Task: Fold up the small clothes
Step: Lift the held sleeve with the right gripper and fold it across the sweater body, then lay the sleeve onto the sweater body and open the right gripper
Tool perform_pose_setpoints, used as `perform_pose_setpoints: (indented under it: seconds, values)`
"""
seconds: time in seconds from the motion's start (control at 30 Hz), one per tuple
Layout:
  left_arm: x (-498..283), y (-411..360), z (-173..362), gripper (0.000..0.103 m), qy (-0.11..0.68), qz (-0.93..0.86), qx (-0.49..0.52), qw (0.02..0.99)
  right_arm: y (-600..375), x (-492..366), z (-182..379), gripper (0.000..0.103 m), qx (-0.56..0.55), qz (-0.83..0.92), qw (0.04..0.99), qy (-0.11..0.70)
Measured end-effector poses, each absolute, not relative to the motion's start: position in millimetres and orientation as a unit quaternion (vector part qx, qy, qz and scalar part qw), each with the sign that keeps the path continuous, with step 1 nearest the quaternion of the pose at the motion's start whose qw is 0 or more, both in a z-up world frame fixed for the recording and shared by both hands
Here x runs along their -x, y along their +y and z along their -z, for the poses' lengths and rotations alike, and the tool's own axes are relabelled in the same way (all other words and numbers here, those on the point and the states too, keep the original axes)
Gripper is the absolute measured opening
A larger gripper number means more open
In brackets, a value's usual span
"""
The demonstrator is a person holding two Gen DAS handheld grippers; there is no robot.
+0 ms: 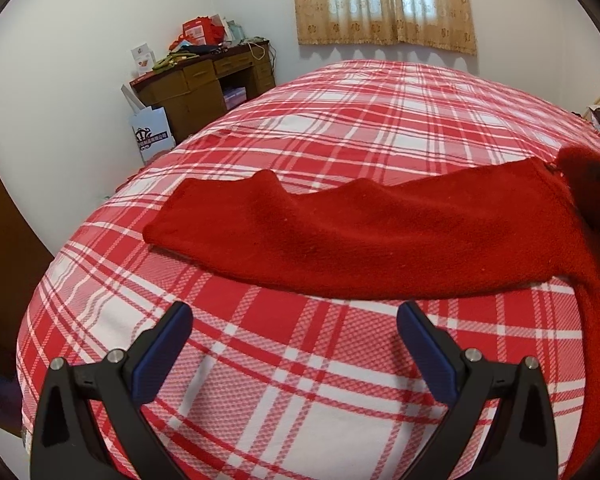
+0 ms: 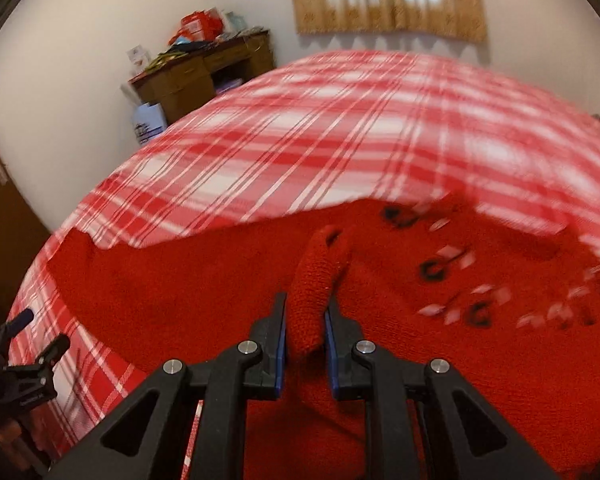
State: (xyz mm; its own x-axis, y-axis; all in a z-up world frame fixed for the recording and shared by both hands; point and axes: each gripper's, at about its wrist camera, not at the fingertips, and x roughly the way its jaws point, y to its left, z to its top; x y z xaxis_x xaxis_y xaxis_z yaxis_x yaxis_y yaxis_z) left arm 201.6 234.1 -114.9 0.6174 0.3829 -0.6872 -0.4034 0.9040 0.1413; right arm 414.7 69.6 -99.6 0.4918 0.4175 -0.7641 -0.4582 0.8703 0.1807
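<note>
On the plaid bed (image 1: pixel 300 380) the red sweater (image 1: pixel 380 236) lies spread; right tongs (image 2: pixel 305 312), clamped on a knit fold, should lay it flat before letting go, while open, empty left tongs (image 1: pixel 294 316) pin the hem

Both tongs (image 1: pixel 294 314) (image 2: pixel 305 320) – black plastic arms w/ blue pads, silver screws.

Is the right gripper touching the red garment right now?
Touching. The right wrist view shows the right gripper with both pads pressed on a bunched fold of the red garment.
</note>
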Motion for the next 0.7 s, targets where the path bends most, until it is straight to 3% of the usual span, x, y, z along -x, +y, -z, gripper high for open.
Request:
perform_pose_setpoints:
  seconds: [0.07, 0.13, 0.47, 0.63, 0.7]
  values:
    - [-202, 235, 114, 0.103, 0.379, -0.220, 0.011, 0.899, 70, -414, 109, 0.032, 0.004, -0.283, 0.845, 0.454]
    - [-202, 236, 114, 0.103, 0.380, -0.222, 0.010, 0.898, 65, -406, 109, 0.056, -0.016, -0.315, 0.831, 0.459]
    - [-200, 245, 113, 0.103, 0.379, -0.230, 0.012, 0.896, -42, -387, 74, 0.057, 0.006, -0.208, 0.876, 0.435]
    - [-200, 258, 113, 0.103, 0.381, -0.249, 0.014, 0.890, -50, -397, 114, 0.058, 0.030, -0.165, 0.846, 0.506]
    - [-199, 259, 112, 0.103, 0.379, -0.255, 0.015, 0.889, -37, -383, 109, 0.057, 0.081, -0.152, 0.863, 0.475]
